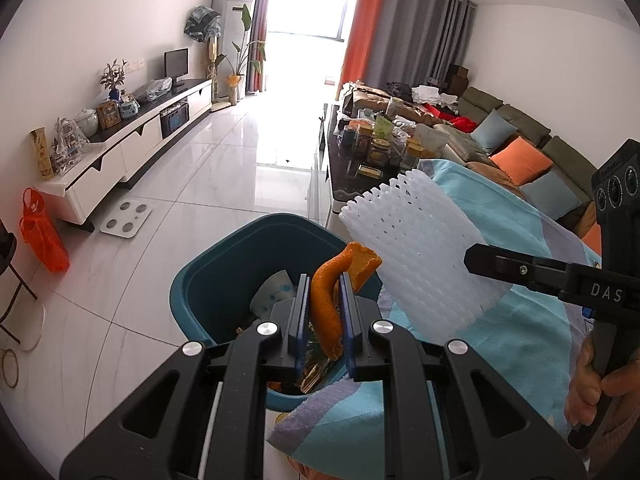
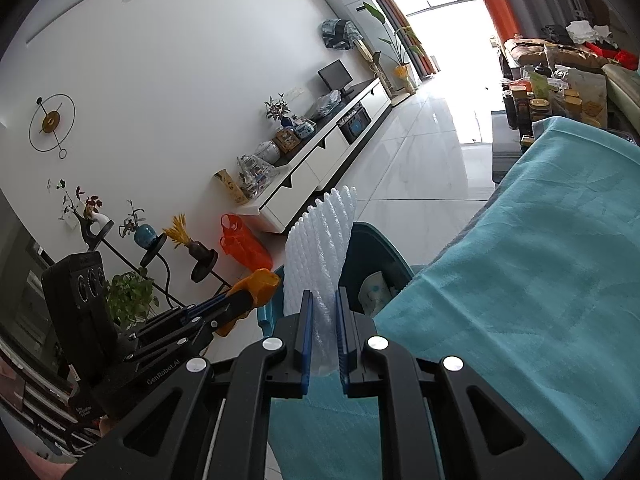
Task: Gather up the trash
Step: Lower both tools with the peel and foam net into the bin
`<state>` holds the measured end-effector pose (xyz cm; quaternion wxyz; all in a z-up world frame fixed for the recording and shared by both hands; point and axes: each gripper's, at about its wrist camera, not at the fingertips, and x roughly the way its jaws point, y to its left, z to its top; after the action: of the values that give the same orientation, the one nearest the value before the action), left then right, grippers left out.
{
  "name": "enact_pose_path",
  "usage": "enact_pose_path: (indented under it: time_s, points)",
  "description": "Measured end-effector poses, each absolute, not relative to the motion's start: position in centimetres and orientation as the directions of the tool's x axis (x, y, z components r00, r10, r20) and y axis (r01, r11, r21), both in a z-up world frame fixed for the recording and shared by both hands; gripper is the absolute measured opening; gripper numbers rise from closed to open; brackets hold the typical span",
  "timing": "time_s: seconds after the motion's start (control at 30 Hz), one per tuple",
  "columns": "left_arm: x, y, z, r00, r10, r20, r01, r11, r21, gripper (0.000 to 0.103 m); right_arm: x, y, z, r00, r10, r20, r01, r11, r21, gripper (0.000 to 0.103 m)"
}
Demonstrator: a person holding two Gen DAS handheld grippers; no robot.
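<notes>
Gripping orange peel (image 1: 329, 304), the left tool (image 1: 325, 280) hides the bin (image 1: 208, 276) contents; the right tool (image 2: 324, 300) clamps foam netting (image 2: 320, 248).

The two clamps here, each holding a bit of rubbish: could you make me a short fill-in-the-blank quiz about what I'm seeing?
1. The left gripper is shut on an ____ peel.
2. The right gripper is shut on a white foam ____.
3. The peel hangs above a teal ____.
4. The cloth beside it is mostly ____.

Missing words: orange; net; bin; blue
</notes>
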<state>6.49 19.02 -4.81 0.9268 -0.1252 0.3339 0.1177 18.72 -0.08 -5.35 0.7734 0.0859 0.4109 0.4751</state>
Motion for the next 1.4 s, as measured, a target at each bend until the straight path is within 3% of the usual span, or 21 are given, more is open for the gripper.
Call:
enact_pose_path:
  time_s: [1.4]
  points:
    - [10.3,20.2,-8.7,0.684,0.164,-0.711,-0.372,0.917,-0.146,0.016,19.7,5.2,-6.9,0.166,0.769,-0.617,-0.634,0.562,0.531,0.011]
